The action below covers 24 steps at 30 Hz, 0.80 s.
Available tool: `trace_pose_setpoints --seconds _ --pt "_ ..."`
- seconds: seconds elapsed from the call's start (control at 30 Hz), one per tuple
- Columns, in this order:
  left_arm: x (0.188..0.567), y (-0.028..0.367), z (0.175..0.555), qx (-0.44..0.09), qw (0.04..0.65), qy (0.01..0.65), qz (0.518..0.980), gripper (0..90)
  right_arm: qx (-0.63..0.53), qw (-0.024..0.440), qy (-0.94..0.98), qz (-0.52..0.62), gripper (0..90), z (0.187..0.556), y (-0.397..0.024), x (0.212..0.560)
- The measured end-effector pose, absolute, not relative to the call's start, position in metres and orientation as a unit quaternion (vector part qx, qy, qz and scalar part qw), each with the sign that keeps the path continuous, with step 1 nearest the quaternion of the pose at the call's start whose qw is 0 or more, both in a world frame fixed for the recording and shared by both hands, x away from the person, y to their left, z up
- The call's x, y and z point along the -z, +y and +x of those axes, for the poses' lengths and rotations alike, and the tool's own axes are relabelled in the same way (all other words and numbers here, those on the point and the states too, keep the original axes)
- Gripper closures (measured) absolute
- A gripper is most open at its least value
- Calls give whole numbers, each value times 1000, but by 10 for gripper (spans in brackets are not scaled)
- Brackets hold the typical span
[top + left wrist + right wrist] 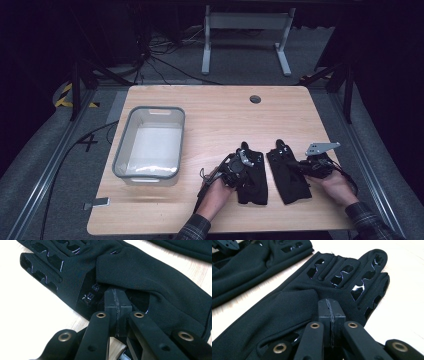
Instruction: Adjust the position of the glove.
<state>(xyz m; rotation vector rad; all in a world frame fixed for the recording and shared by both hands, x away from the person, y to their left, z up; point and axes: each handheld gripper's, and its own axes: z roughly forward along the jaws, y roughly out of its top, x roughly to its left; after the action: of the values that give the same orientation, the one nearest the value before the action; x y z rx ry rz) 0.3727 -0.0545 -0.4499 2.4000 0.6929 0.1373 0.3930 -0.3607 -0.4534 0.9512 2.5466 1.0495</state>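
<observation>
While both hands sit low at the near edge of the table, this is how things are laid out:

Gloves: 2 black gloves are laid flat on the wooden table (pixel 220 120), side by side, a strip of bare wood between them, fingers pointed toward 12 o'clock in the high view.

Left glove (pixel 252 180): found at about 6 o'clock on the tabletop, just left of its twin. Glossy grip patches are seen on its fingers in the left gripper view (pixel 150 282).

Right glove (pixel 287 175): laid at roughly 5 o'clock, tilted a bit, cuff toward the person. Same shiny wavy patches are seen on its fingers (pixel 329 285).

Left gripper (pixel 242 159): jaws are pressed together, pads meeting flush with a thin seam between them. The tips (pixel 115 293) are tucked against a fold of the left glove's palm fabric; whether any cloth is actually pinched can't be told.

Right gripper (pixel 295 166): also pressed together, tips (pixel 330 305) set on the palm of the right glove near the base of its fingers. No cloth is seen between the pads. A grey 3-cornered plate is carried on top.

Bin (pixel 150 175): a grey-rimmed tub with pale walls is parked at 9 o'clock, well apart from both gloves.

Sleeves: plaid cuffs are seen at the bottom edge.
</observation>
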Motion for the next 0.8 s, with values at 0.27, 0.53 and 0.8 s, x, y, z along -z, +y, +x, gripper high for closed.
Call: trace_pose_setpoints --seconds 0.27,0.53,0.8 --pt "450 -61 373 -51 316 256 912 898 -361 105 872 313 900 393 -350 454" --pt "447 -57 373 -49 330 262 905 878 -366 105 872 307 899 392 -352 452" --pt "443 -33 381 -55 356 317 877 699 -377 115 865 311 898 385 -367 444"
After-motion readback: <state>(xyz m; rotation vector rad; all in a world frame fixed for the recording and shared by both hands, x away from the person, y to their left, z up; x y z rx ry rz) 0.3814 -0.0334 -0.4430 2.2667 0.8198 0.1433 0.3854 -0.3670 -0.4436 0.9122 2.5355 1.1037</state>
